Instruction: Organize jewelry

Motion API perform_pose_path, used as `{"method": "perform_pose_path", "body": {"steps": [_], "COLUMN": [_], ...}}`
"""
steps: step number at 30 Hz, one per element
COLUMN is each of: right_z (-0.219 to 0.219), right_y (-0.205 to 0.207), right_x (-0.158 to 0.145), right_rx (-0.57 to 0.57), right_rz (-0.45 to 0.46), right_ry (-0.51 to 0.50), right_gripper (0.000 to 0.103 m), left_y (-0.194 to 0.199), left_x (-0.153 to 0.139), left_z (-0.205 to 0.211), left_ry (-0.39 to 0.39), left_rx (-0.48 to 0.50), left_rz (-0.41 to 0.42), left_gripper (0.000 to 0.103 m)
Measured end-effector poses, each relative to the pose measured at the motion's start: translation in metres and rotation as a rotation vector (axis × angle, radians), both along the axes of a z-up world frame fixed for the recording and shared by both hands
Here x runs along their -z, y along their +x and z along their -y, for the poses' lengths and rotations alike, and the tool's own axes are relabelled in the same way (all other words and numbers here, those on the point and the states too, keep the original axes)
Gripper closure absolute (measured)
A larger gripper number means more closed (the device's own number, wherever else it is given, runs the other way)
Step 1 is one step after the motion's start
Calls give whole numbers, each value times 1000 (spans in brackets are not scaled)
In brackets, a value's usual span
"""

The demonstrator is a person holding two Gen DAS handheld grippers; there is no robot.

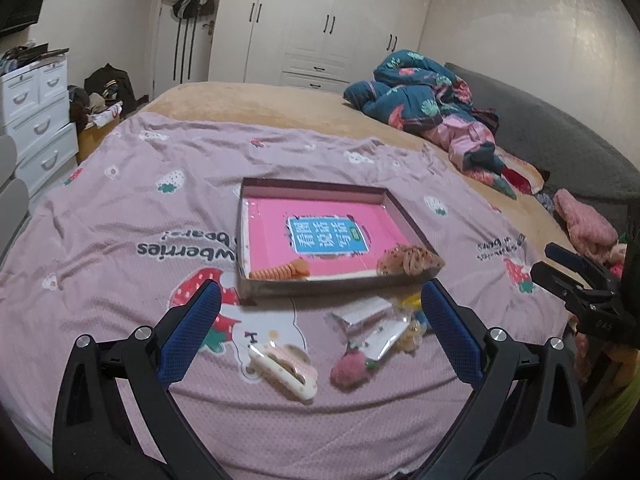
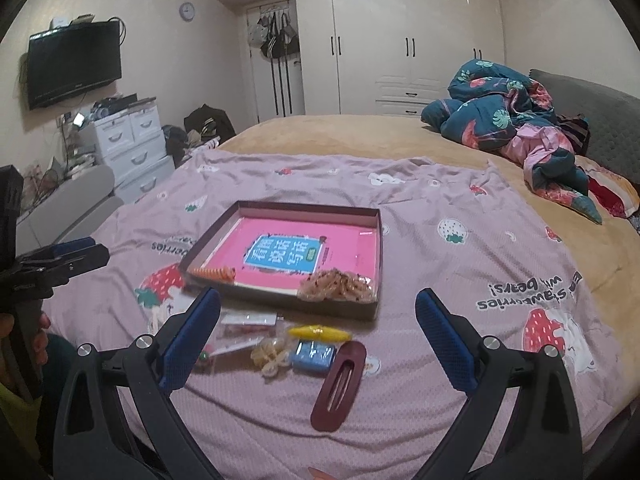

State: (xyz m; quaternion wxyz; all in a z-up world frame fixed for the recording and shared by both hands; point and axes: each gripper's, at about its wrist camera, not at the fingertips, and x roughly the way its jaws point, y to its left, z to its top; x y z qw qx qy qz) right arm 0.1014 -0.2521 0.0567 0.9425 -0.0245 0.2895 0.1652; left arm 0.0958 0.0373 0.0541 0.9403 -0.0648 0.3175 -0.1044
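A shallow dark box (image 1: 256, 296) (image 2: 340, 309) with a pink book inside lies on the pink bedspread. In it are an orange spiral hair tie (image 1: 280, 271) (image 2: 214, 273) and a tan scrunchie (image 1: 408, 261) (image 2: 338, 286). In front of the box lie loose pieces: a cream hair clip (image 1: 284, 366), a pink strawberry clip (image 1: 352, 366), small packets (image 1: 360, 316), a maroon snap clip (image 2: 340, 386), a blue clip (image 2: 314, 354), a yellow clip (image 2: 320, 333) and a cream bow (image 2: 272, 356). My left gripper (image 1: 320, 300) and right gripper (image 2: 318, 304) are both open and empty, above the loose pieces.
The pink strawberry bedspread (image 1: 120, 240) covers the near half of a tan bed. A crumpled blue quilt (image 1: 420, 96) lies at the far right. White drawers (image 2: 128, 140) and a wall TV (image 2: 74, 64) stand to the left. White wardrobes (image 2: 400, 40) fill the back wall.
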Motion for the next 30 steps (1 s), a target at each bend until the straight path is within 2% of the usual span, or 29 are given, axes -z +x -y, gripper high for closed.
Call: {"method": "perform_pose_path", "body": {"steps": [13,30], "right_z": [4,10], "right_y": [-14,-15], "right_x": [19,38], "right_rx": [-21,-39], "right_rz": [-49,-121], "right_ry": [-34,-32], "right_gripper": [6,6], "left_y": [-17,-33], "left_x": [19,70], "left_z": [26,61], "left_ry": [37,99], "left_rx": [74,199], "left_rz": [-44,-167], "left_gripper": [9,10]}}
